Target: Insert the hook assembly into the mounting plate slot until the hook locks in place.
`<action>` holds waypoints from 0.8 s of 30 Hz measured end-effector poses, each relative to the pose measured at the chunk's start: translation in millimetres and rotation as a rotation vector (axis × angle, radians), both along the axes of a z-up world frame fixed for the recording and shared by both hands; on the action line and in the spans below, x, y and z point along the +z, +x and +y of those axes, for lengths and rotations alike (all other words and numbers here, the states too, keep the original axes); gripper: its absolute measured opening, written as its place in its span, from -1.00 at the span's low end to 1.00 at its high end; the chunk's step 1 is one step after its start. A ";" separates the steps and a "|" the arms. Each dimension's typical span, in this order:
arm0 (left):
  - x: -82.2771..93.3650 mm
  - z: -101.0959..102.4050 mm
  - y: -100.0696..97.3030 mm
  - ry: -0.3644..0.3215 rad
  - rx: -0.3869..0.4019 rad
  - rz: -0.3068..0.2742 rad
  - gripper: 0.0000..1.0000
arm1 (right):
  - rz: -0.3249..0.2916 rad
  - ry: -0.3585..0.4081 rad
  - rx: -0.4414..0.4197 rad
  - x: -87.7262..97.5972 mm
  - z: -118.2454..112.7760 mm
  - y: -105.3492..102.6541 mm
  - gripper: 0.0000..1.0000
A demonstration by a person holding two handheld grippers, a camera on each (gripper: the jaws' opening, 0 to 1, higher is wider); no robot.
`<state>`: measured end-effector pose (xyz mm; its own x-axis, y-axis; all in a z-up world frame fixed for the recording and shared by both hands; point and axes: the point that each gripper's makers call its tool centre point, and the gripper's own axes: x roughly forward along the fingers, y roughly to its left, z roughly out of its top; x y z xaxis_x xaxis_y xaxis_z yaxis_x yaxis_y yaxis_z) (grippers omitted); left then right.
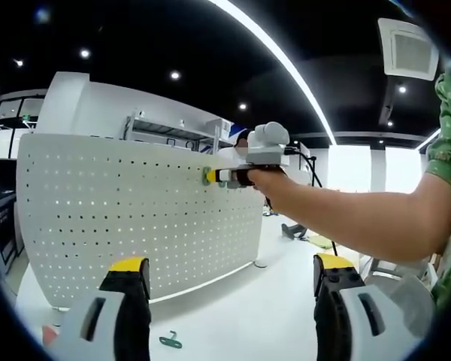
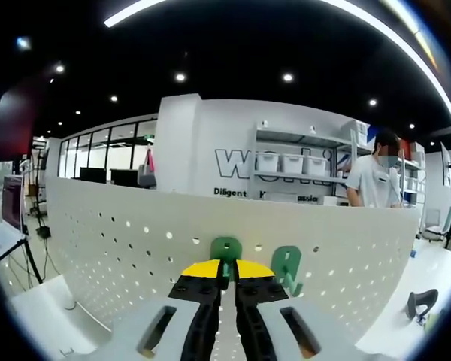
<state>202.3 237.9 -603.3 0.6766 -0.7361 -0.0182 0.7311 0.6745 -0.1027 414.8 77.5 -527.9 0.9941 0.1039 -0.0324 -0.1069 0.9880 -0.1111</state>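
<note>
In the left gripper view, the person's bare forearm (image 1: 361,214) reached in from the right, stretched nearly level toward the white pegboard (image 1: 135,218), the hand (image 1: 261,179) wrapped around the right hand-held gripper (image 1: 222,177). That hand-held gripper's yellow tip was pressed to the pegboard near its top edge, with a bit of green showing at the contact point. A green patterned sleeve (image 1: 447,143) showed at the far right.

Left hand-held gripper (image 1: 229,282) — jaws spread wide, yellow-tipped, nothing between them; it was held back from the pegboard, above the white bench (image 1: 233,323). A spare green hook (image 1: 170,341) lay loose on the bench between the jaws' bases, well apart from the board.

Right gripper view: the right hand-held gripper's jaws were drawn nearly together, pinching the stem of a green hook assembly (image 2: 225,252) whose rounded head sat against the pegboard face. Whether it was seated in a hole could not be told. A second green hook (image 2: 287,268) hung on the board just beside it, to the right.

Behind the board — a person in a white shirt (image 2: 372,184) stood by shelving with bins (image 2: 293,162).
</note>
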 end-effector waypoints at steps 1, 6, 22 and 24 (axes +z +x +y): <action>-0.2 -0.1 0.1 0.001 0.000 0.000 0.84 | -0.006 -0.003 0.001 1.5 0.5 -0.3 -0.91; -1.0 -0.3 0.4 0.001 -0.001 0.003 0.83 | -0.023 -0.002 0.004 10.3 1.3 0.3 -0.91; -1.6 0.5 0.2 -0.001 -0.001 0.007 0.81 | -0.038 -0.026 -0.002 12.8 0.8 0.8 -0.96; -1.2 0.7 0.4 -0.002 -0.001 0.005 0.81 | -0.033 -0.022 0.000 11.6 0.6 1.1 -0.96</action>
